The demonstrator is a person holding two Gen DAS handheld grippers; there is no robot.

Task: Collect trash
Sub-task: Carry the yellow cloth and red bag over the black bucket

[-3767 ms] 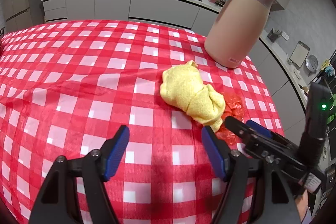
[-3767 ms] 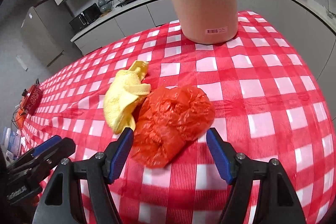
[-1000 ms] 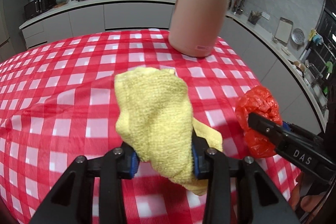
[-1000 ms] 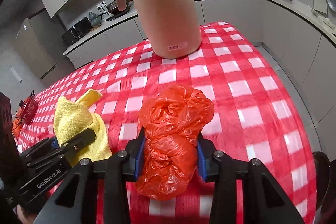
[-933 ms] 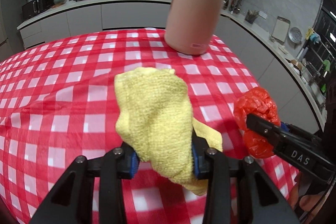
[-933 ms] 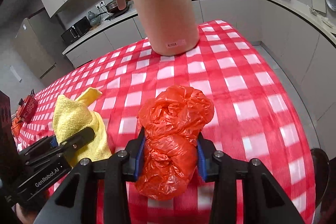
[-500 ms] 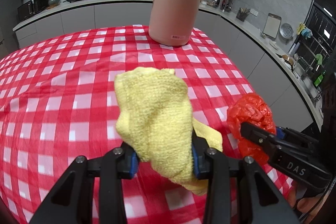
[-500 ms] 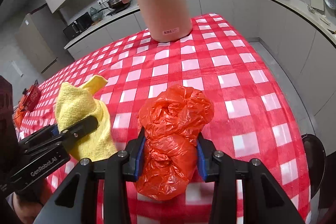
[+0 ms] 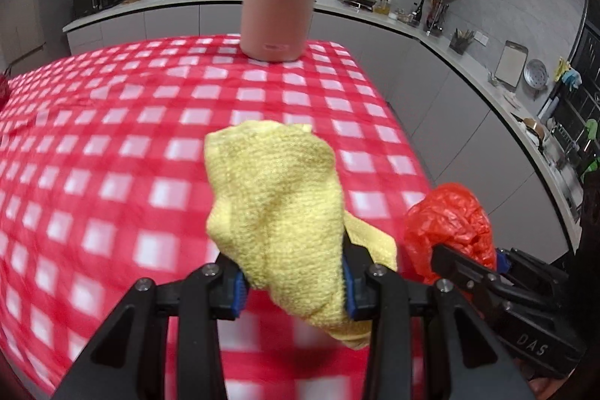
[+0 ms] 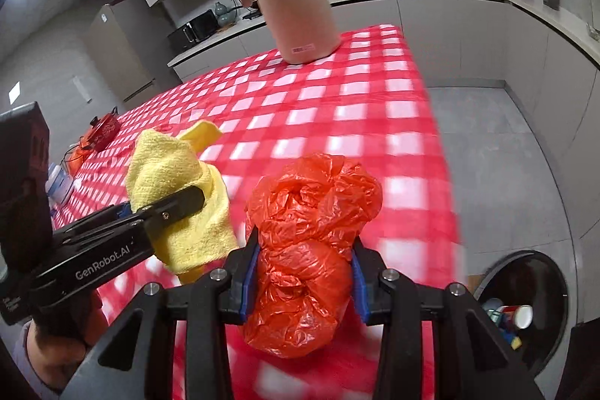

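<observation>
Above the checked worktop point(image 9: 112, 145), both pieces are already lifted: the left gripper point(image 9: 292, 282) fingers pinch the yellow cloth point(image 9: 277, 208), the right gripper point(image 10: 303, 278) fingers squeeze the red plastic bag point(image 10: 307, 235). Dropping them into the floor bin point(image 10: 525, 310) seemingly remains.

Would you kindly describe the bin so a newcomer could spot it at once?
Start at the red-checked table and look past its right edge to the grey floor. There stands a round dark bin, open-topped, holding cups; nothing else sits on the floor.
</observation>
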